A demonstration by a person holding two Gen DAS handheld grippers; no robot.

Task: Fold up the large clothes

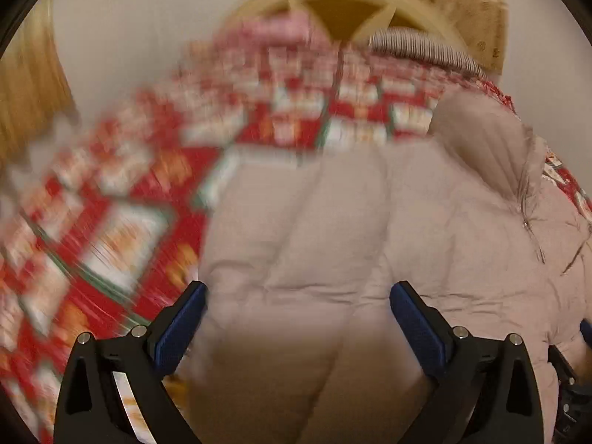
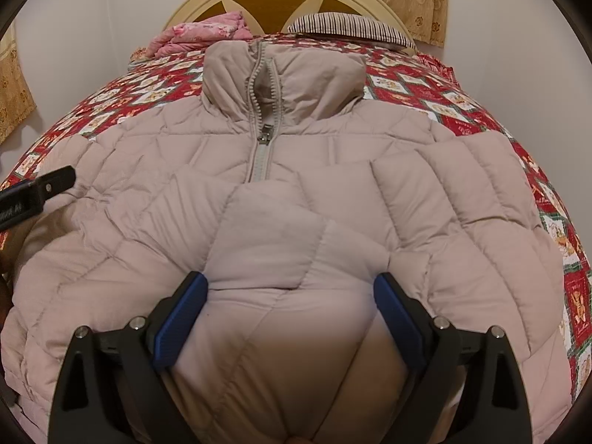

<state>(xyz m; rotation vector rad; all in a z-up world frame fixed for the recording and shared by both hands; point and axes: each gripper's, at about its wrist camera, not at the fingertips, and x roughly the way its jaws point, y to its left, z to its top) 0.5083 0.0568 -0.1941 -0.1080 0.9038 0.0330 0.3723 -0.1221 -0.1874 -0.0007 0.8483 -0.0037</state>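
Jacket [image 2: 296, 192] hem bulges between both spread-open grippers, right gripper [image 2: 290, 318] centred on the zipper [image 2: 263, 148] line, left gripper [image 1: 298, 327] offset left, long axis running away to collar [image 2: 285, 70] on the quilt [image 2: 462, 111].

Open right tongs [image 2: 290, 288] straddle a puffy beige jacket [image 2: 296, 192] on a quilt [image 2: 462, 111].

In the left wrist view the bedspread [image 1: 111, 203] is smeared by motion blur, so its pattern cannot be read. The jacket [image 2: 296, 192] hides the middle of the bed, and its lower part runs off the bottom edge in both views. The left gripper [image 2: 33, 192] shows only as a black tip, cut off at the picture's edge.
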